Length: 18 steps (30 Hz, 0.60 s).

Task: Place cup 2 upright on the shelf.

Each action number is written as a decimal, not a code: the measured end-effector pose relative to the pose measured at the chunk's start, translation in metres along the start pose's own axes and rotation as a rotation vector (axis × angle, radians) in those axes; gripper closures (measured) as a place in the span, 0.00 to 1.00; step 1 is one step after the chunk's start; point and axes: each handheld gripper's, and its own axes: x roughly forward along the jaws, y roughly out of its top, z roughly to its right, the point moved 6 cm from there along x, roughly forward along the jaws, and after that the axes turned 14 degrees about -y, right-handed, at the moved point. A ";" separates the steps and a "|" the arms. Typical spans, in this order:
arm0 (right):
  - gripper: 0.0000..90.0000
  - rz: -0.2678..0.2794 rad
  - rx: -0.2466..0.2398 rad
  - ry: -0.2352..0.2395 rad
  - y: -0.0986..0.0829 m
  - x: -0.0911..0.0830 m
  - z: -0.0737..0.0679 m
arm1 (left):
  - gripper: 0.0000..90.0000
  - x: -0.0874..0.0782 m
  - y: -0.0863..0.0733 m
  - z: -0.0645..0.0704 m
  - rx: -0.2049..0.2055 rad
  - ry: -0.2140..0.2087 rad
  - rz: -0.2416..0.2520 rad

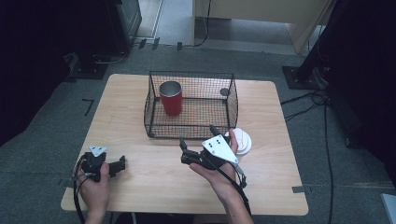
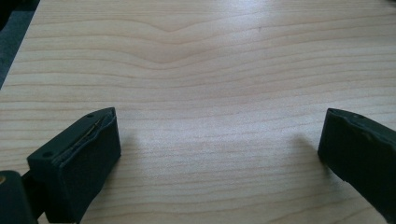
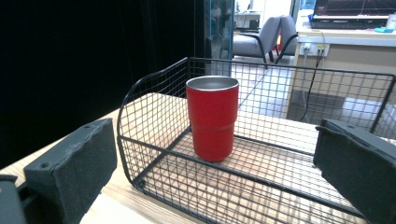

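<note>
A: Red cup point(image 1: 171, 98) standing upright inside the wire basket point(image 1: 191, 125), over at its left end, steel rim showing. From the right gripper view the cup point(image 3: 212, 117) sits dead ahead behind the basket's mesh point(image 3: 154, 158).

B: And the right gripper point(image 1: 197, 140) hovers just in front of that basket, jaws spread wide with nothing between them. The right hand point(image 1: 215, 171) cradles it from beneath, forearm angling in from the bottom edge.

A: A white round object point(image 1: 243, 140) lies on the table point(image 1: 154, 182) just beside that gripper.

B: Over at the near left corner, the left gripper point(image 1: 122, 164) is low over bare wood, left hand point(image 1: 95, 184) wrapped around the grip. Jaws released there too, wide apart over the tabletop point(image 2: 210, 84).
</note>
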 end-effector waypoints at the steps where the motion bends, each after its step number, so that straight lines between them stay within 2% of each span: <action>1: 0.00 -0.001 0.005 0.000 0.000 -0.006 0.003 | 0.00 0.000 0.000 0.000 -0.001 0.000 0.002; 6: 0.00 0.012 0.002 -0.001 0.006 -0.018 0.011 | 0.00 0.000 0.000 0.000 -0.001 0.000 0.002; 13: 0.00 0.019 0.001 -0.030 0.011 -0.029 0.028 | 0.00 0.000 0.000 0.000 -0.001 0.000 0.002; 18: 0.00 0.020 -0.002 -0.078 0.010 -0.034 0.049 | 0.00 0.000 0.000 0.000 -0.001 0.000 0.002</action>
